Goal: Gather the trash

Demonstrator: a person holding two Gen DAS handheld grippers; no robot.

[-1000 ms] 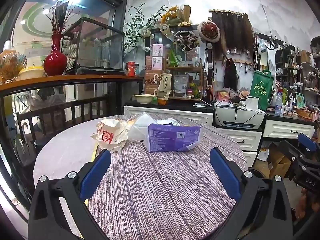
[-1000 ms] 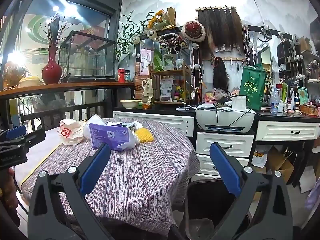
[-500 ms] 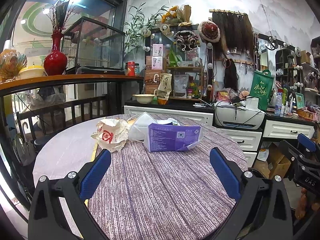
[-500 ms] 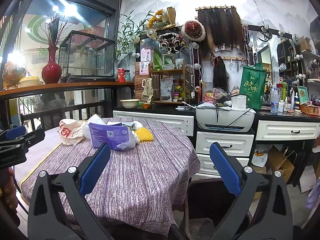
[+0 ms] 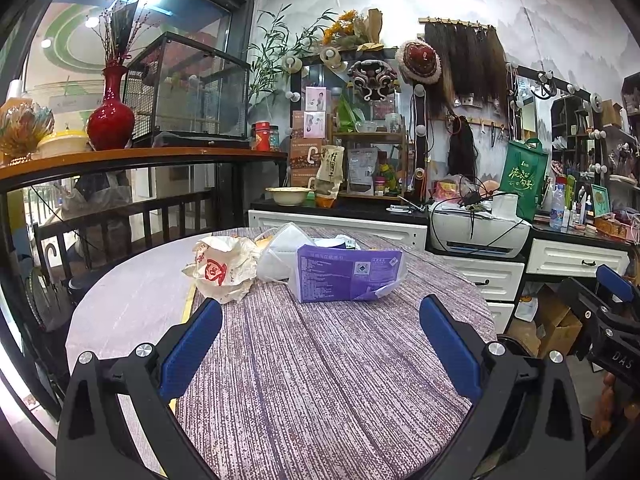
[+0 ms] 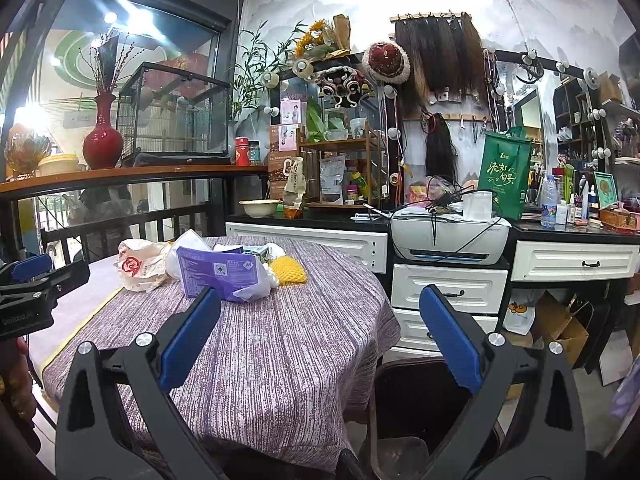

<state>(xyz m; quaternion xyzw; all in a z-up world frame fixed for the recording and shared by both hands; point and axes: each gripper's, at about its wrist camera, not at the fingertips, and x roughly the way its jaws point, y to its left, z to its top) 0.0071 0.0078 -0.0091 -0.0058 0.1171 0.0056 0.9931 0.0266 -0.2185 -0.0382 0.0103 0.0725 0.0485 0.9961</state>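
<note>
A pile of trash lies on the far half of the round table (image 5: 320, 380): a crumpled paper wrapper with a red mark (image 5: 222, 266), a white mask (image 5: 282, 254), a purple tissue pack (image 5: 346, 274) and, in the right wrist view, a yellow foam net (image 6: 288, 272). The same wrapper (image 6: 140, 266) and purple pack (image 6: 218, 272) show there too. My left gripper (image 5: 320, 332) is open over the striped cloth, short of the pile. My right gripper (image 6: 320, 330) is open, off the table's right edge. Neither holds anything.
A dark bin (image 6: 420, 400) stands on the floor beside the table, under my right gripper. White drawers (image 6: 448, 284) with a printer (image 6: 448, 236) line the back wall. A railing with a red vase (image 5: 110, 120) runs along the left. Cardboard boxes (image 5: 554, 326) sit on the floor.
</note>
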